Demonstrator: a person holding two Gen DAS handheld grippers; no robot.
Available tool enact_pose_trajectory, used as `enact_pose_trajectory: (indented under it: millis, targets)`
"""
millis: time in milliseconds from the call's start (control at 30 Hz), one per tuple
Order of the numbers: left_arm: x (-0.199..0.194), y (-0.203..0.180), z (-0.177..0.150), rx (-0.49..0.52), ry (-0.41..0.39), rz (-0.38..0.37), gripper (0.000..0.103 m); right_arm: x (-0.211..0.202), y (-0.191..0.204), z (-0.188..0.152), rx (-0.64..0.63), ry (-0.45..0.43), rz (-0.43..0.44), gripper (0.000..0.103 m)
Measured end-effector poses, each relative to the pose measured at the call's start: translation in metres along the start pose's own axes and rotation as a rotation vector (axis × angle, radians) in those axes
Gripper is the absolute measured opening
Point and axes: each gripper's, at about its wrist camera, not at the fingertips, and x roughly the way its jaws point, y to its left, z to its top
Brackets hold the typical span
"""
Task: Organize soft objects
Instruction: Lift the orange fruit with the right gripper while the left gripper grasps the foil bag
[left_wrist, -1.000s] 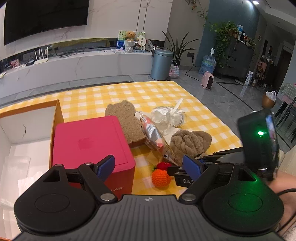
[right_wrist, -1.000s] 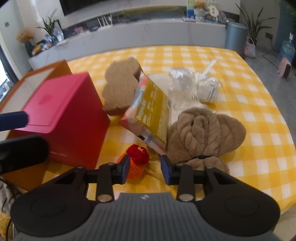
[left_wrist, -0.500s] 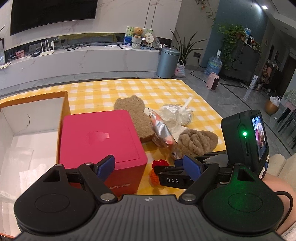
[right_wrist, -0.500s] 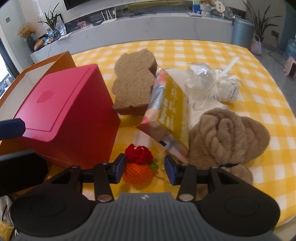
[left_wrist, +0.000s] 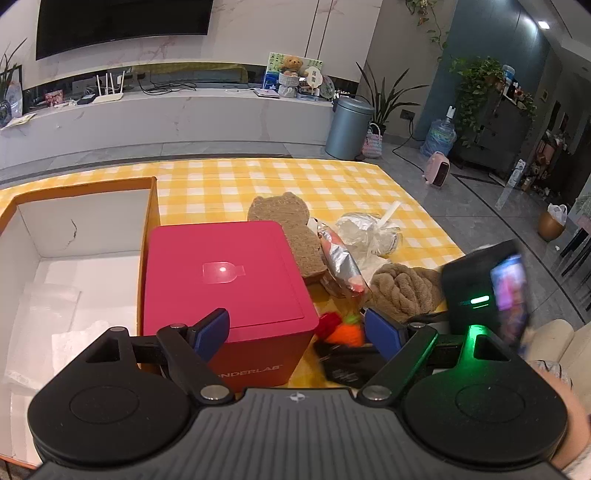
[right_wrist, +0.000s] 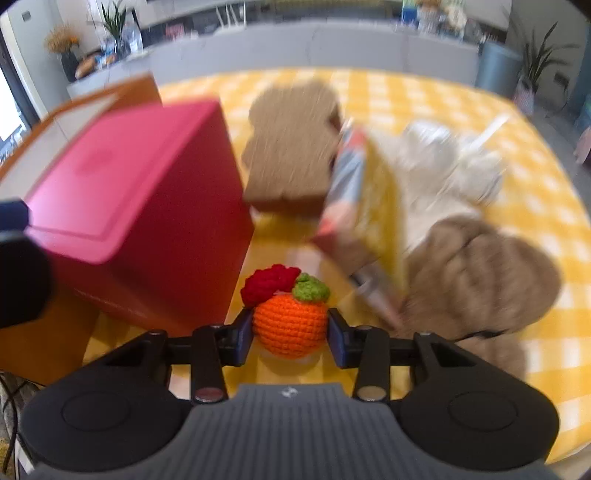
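Note:
A crocheted orange (right_wrist: 290, 325) with a green leaf and a red knitted piece (right_wrist: 269, 282) sits between the pads of my right gripper (right_wrist: 290, 334). Its jaws are closing and both pads touch the orange. The orange stays sharp while the table blurs. In the left wrist view the orange (left_wrist: 345, 334) shows beside the pink box (left_wrist: 221, 277). My left gripper (left_wrist: 297, 332) hangs open over that box's front edge with nothing in it. Behind lie a brown bear-shaped cushion (right_wrist: 291, 147), a snack packet (right_wrist: 369, 206) and a brown knotted plush (right_wrist: 480, 273).
An open cardboard box (left_wrist: 74, 229) with a white inside stands left of the pink box. A crumpled plastic bag (left_wrist: 369, 232) lies behind the plush. The yellow checked tablecloth (left_wrist: 258, 177) ends near the plush on the right. A person's hand (left_wrist: 569, 424) holds the right gripper.
My right gripper slid forward until the crocheted orange sat between its pads, widened, then narrowed onto it. The left gripper stayed open over the pink box.

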Motion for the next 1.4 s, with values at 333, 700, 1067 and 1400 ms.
enact_pose_trajectory:
  millis: [333, 700, 1067, 1400]
  targets:
    - [0.010, -0.041, 0.025, 0.120, 0.016, 0.008, 0.097, -0.085, -0.055, -0.013, 0.172, -0.223, -0.018, 0.042]
    - [0.089, -0.091, 0.046, 0.218, 0.156, 0.120, 0.095, -0.113, -0.101, -0.029, 0.326, -0.287, -0.077, 0.041]
    - [0.153, -0.107, 0.052, 0.218, 0.248, 0.140, 0.095, -0.117, -0.120, -0.032, 0.368, -0.321, -0.109, 0.041]
    - [0.172, -0.090, 0.050, 0.153, 0.300, 0.246, 0.084, -0.115, -0.121, -0.032, 0.372, -0.314, -0.099, 0.042]
